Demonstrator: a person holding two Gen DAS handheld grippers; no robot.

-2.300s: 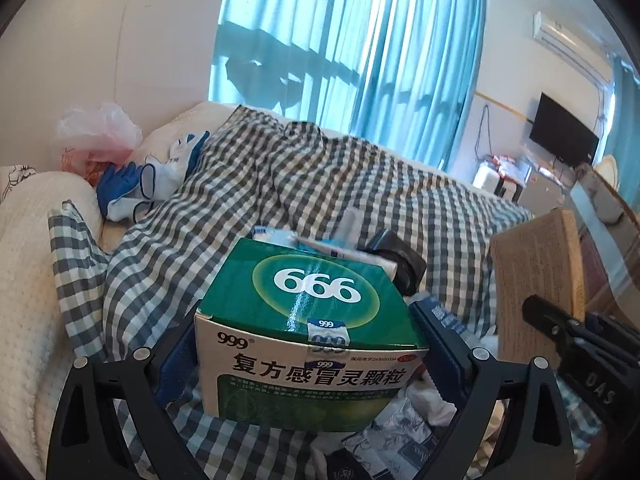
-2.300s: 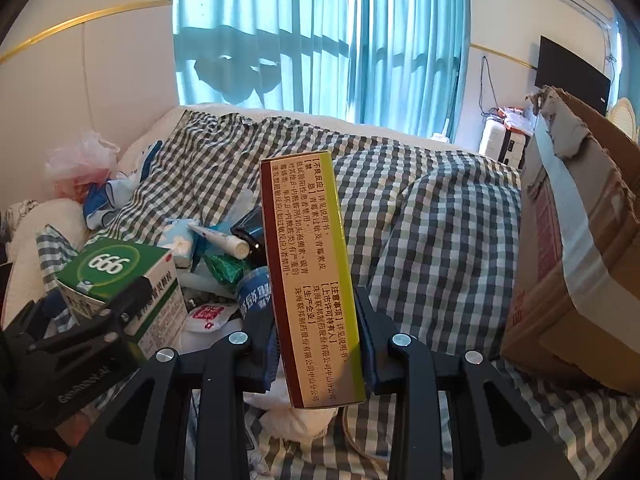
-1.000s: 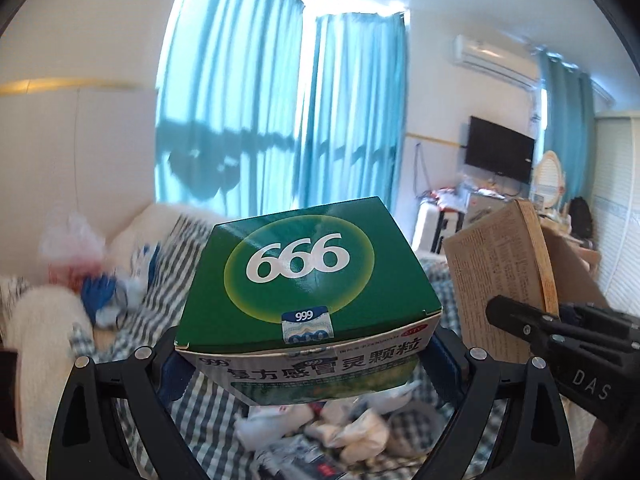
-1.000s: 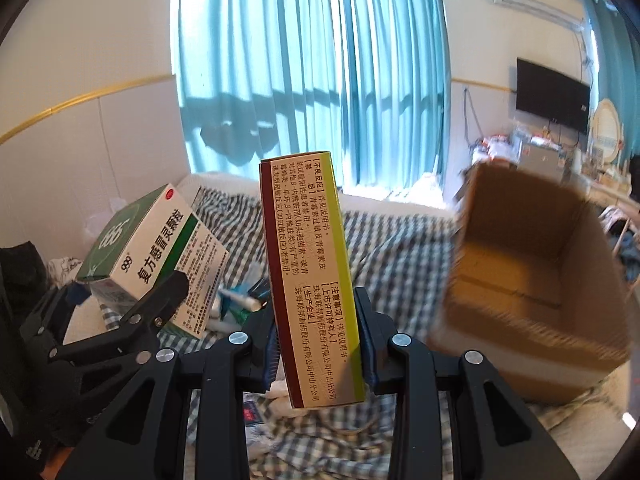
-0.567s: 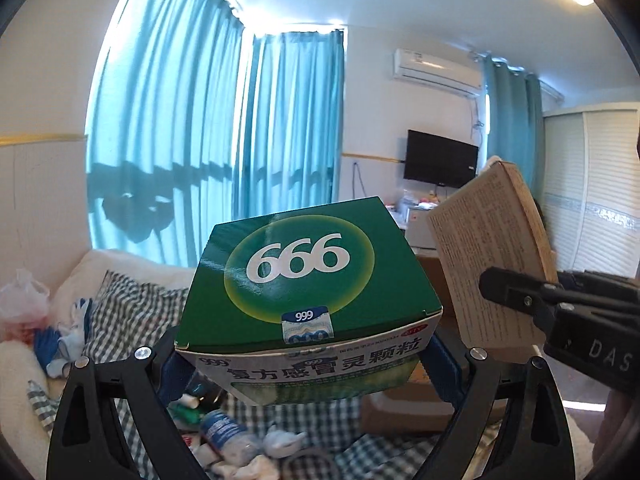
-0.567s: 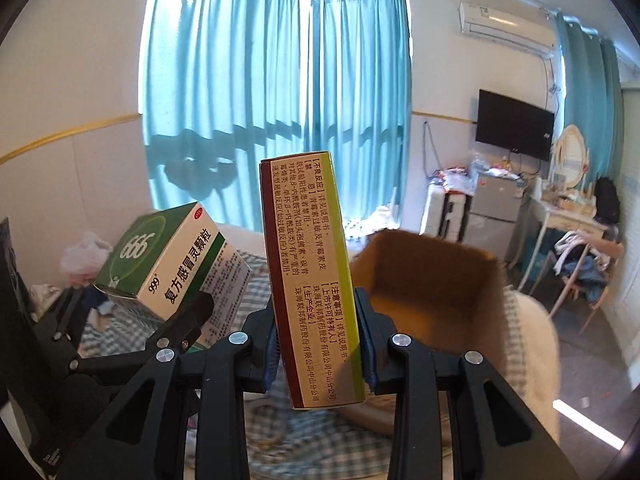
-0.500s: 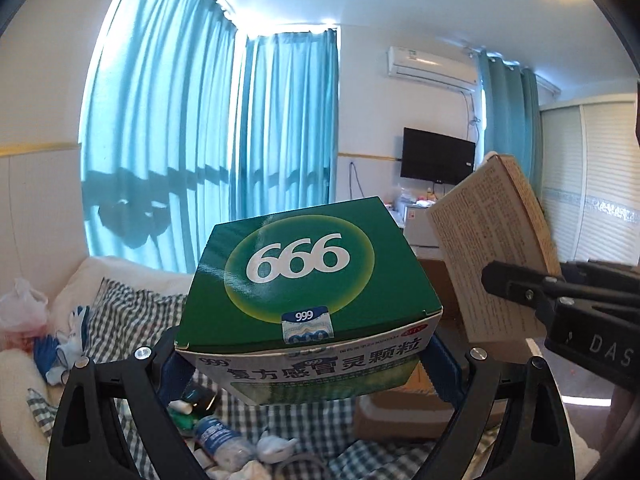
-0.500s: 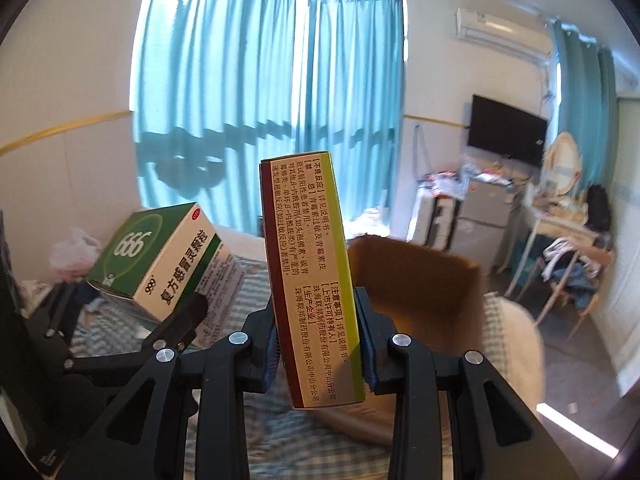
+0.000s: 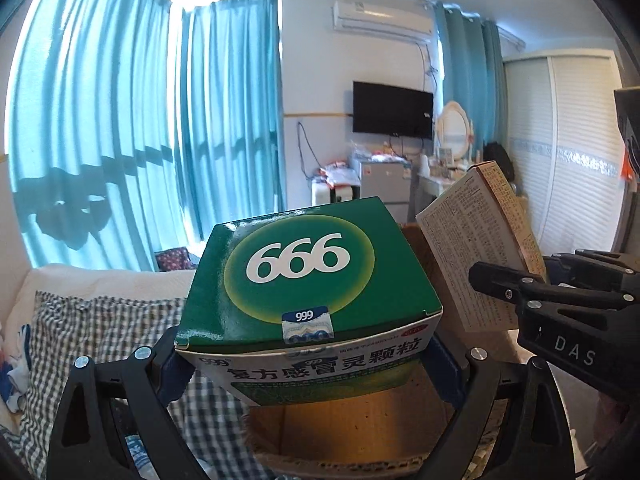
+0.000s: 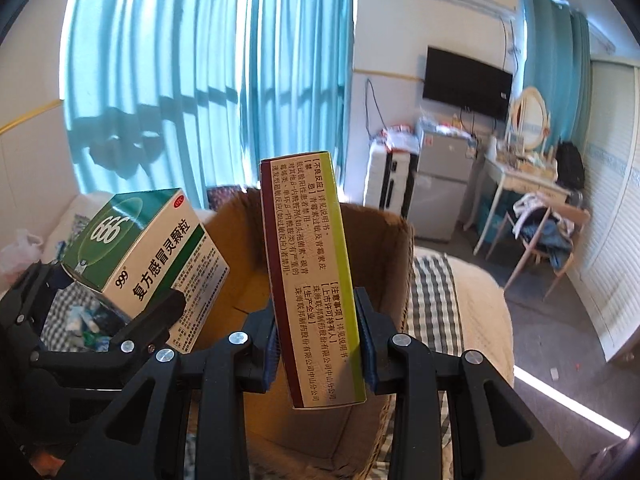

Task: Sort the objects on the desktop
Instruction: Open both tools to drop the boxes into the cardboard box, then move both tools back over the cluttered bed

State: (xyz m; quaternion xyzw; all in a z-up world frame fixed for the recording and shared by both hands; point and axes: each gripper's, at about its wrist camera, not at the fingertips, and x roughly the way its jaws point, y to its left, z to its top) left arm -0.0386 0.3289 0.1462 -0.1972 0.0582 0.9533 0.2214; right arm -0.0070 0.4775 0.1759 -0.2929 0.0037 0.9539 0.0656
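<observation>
Two medicine boxes held over a carton (image 10: 400, 264).
Left gripper (image 9: 308, 364) clamps the green box (image 9: 304, 276); right gripper (image 10: 318, 344) clamps the slim box (image 10: 312, 280); the carton's inside looks empty, perhaps.

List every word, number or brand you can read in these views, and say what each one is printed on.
"666": top of the green medicine box, the digits upside down.
"999": small seal on that box's top edge; also beside the name on its white side.
"复方感冒灵颗粒": white side of the green medicine box.
"DAS": black body of the right claw.
"不良反应", "注意事项", "生产企业": headings on the narrow medicine box.
The fine print on both boxes is too small to read.
</observation>
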